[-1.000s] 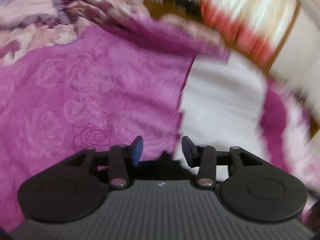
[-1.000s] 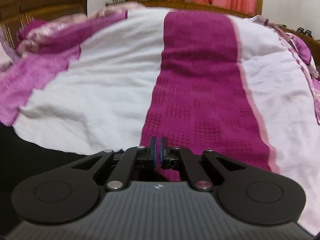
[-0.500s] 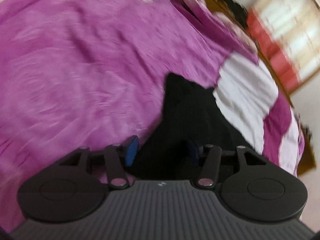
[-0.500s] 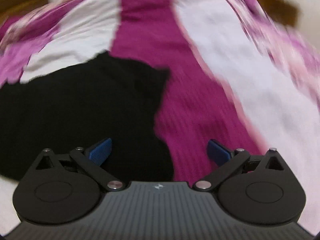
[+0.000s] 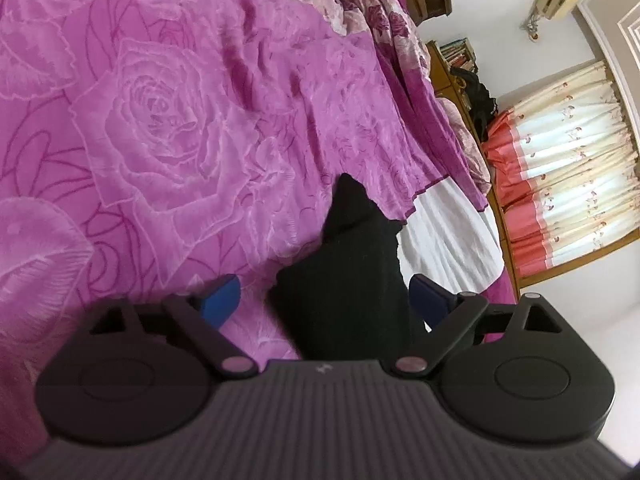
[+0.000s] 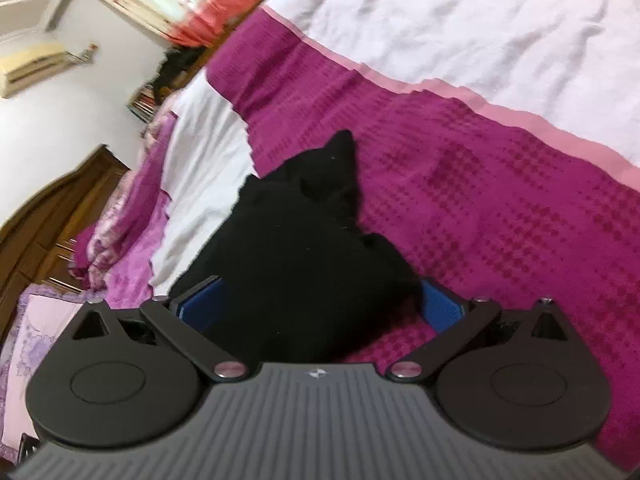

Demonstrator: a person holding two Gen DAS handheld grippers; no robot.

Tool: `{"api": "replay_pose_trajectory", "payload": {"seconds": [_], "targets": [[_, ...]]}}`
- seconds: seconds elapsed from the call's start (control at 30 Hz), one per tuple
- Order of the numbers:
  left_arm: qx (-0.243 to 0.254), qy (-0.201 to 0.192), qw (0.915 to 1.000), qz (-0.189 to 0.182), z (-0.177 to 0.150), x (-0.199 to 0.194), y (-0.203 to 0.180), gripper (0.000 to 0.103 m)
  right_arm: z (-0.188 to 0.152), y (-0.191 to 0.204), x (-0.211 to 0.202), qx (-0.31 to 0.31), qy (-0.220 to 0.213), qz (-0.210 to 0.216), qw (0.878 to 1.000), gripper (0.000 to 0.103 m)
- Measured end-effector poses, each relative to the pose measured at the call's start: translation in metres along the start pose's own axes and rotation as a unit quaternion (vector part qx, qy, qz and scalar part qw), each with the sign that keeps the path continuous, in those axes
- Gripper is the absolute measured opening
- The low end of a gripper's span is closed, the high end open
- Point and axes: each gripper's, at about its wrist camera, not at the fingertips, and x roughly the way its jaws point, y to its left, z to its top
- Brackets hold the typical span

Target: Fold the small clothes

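A small black garment [image 5: 352, 240] lies crumpled on the bed, partly on the purple rose blanket and partly on the white sheet. My left gripper [image 5: 325, 296] hangs just over its near end. Its jaws are opening, the cloth sits between the blue pads [image 5: 220, 296], and neither pad presses on it. In the right wrist view the same black garment [image 6: 304, 220] rests on the magenta stripe. My right gripper [image 6: 320, 304] stands wide open around its near edge, with the pads [image 6: 440, 306] clear of the fabric.
The bed carries a purple rose-patterned blanket [image 5: 160, 120] and a white-and-magenta striped cover [image 6: 500, 168]. A wooden headboard [image 6: 48, 216] stands at one end. Beyond the bed are red-and-cream curtains [image 5: 560, 168] and a shelf of books [image 5: 460, 50].
The right gripper went from shut to wide open and the left jaws spread wider. Both views rolled and swung, so the black garment now lies between each pair of jaws.
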Motion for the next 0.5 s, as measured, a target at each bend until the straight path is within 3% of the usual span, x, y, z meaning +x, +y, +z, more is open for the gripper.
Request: {"api": "replay_pose_trajectory", "payload": {"seconds": [0.23, 0.4, 0.5], "targets": [[0.033, -0.011, 0.9994, 0.004, -0.006, 0.007, -0.023, 0.097, 0.017, -0.012, 0.017, 0.035, -0.007, 0.031, 0.999, 0.103], [0.11, -0.031, 0.9934, -0.008, -0.022, 0.008, -0.065, 0.097, 0.033, -0.024, 0.024, 0.105, 0.004, 0.052, 0.993, 0.103], [0.147, -0.023, 0.9889, -0.001, -0.033, 0.02, -0.095, 0.097, 0.04, -0.024, 0.034, 0.112, 0.008, 0.061, 0.992, 0.103]]}}
